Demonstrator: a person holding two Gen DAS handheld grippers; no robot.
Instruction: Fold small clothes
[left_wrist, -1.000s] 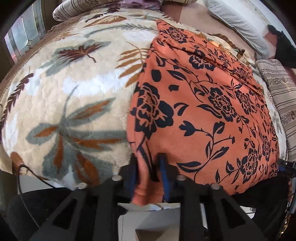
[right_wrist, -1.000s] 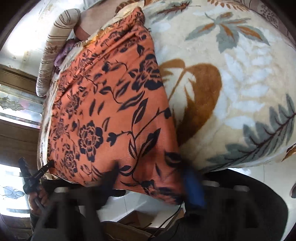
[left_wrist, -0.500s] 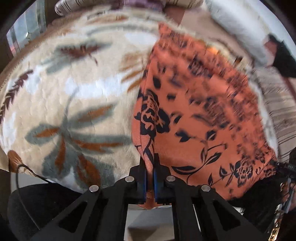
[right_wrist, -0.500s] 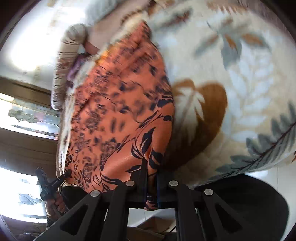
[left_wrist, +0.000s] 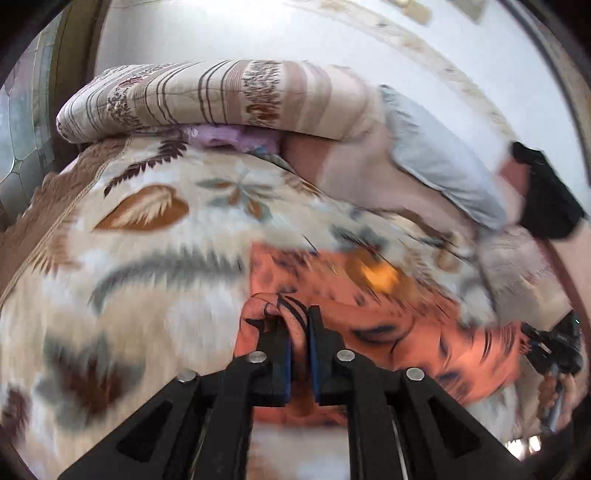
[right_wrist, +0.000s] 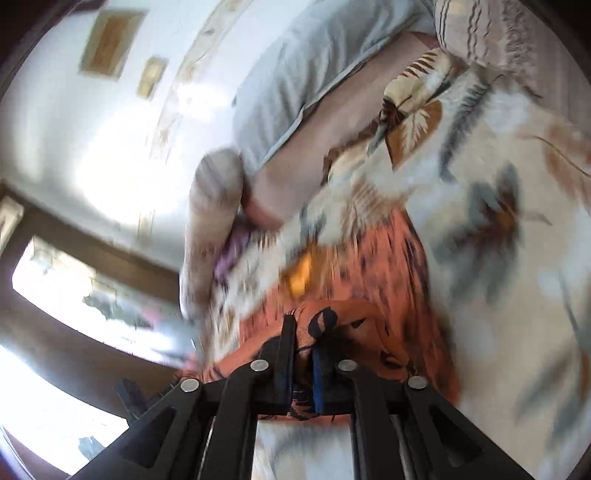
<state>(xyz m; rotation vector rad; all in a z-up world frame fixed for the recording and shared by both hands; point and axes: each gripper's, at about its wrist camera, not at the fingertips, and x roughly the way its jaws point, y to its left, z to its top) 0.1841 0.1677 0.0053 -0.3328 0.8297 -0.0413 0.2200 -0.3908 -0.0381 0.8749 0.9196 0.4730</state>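
Note:
An orange garment with black flowers lies on the leaf-patterned blanket, blurred by motion. Its near edge is raised and doubled over toward the far part. My left gripper grips a bunched corner of that edge; its jaws are opening slightly with the cloth still pressed between the pads. In the right wrist view my right gripper is shut on the other corner of the garment, over the blanket. That gripper and its hand also show at the left wrist view's right edge.
A striped rolled quilt and a grey pillow lie along the far side of the bed, with purple cloth tucked under the quilt. A black item sits at the far right. A window is left in the right wrist view.
Both grippers closed on the garment's near edge, then rose and swung forward over the bed, carrying that edge toward the far end. The garment now looks much shorter.

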